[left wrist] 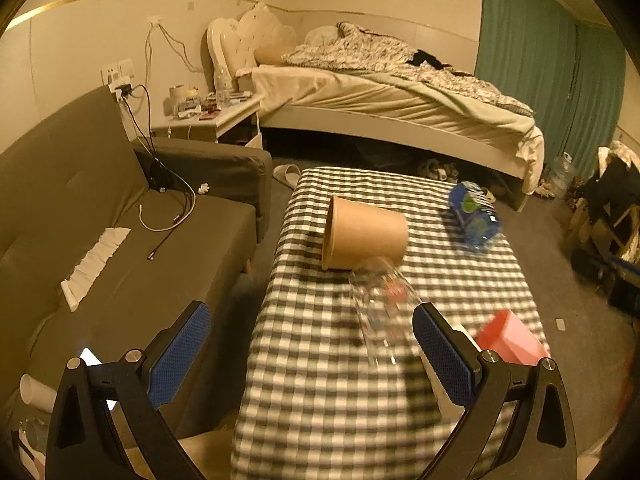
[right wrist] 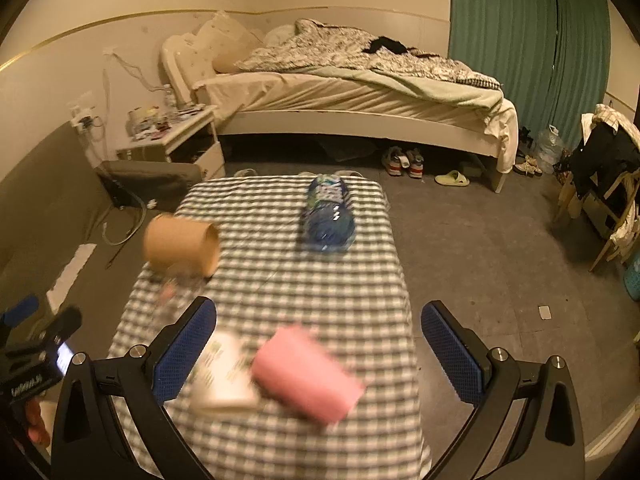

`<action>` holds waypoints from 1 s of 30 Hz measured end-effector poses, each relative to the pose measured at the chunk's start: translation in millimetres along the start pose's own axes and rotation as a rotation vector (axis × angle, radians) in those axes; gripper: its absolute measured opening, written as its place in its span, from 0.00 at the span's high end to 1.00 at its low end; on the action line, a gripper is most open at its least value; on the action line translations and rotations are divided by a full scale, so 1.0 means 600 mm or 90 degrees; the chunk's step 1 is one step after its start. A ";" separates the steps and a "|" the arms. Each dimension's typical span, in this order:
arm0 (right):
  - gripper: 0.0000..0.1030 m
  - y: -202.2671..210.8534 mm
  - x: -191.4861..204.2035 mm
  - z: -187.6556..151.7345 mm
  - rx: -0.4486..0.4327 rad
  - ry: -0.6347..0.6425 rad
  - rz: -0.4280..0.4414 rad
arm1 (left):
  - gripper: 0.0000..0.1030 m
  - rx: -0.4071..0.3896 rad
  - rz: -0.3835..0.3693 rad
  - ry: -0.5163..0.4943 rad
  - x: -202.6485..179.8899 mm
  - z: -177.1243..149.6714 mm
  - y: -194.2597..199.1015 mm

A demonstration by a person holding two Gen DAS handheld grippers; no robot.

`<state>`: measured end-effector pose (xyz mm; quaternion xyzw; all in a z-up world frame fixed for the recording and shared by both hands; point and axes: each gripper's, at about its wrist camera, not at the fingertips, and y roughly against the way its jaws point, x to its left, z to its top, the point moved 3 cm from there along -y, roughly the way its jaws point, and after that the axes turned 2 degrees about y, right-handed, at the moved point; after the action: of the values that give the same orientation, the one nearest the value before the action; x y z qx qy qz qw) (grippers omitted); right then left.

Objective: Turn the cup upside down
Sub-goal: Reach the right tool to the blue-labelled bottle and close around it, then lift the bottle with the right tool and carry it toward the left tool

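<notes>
A brown paper cup (left wrist: 362, 238) lies on its side on the checkered table (left wrist: 320, 380), partly resting on a clear plastic bottle (left wrist: 380, 308) that lies in front of it. In the right wrist view the paper cup (right wrist: 182, 246) is at the table's left edge, its open mouth facing right. My left gripper (left wrist: 312, 344) is open, well short of the cup, with the bottle between its fingers' line of sight. My right gripper (right wrist: 318, 344) is open above a pink cup (right wrist: 306, 372) lying on its side and a white patterned cup (right wrist: 224, 372) beside it.
A blue plastic package (right wrist: 328, 212) lies at the table's far end. A grey sofa (left wrist: 100, 220) with cables runs along the left. A bed (left wrist: 380, 92) and nightstand (left wrist: 208, 116) stand behind. A chair with clothes (right wrist: 604, 176) is at the right.
</notes>
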<state>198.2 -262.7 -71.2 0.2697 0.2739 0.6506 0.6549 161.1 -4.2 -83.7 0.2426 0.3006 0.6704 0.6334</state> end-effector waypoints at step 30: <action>0.30 -0.423 -0.028 0.099 0.231 0.006 -0.003 | 0.00 0.085 0.040 -0.004 0.064 0.005 -0.151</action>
<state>419.1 -281.5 -209.1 0.3800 0.3904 0.5900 0.5959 223.7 35.9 -148.2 0.2961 0.3349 0.6677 0.5952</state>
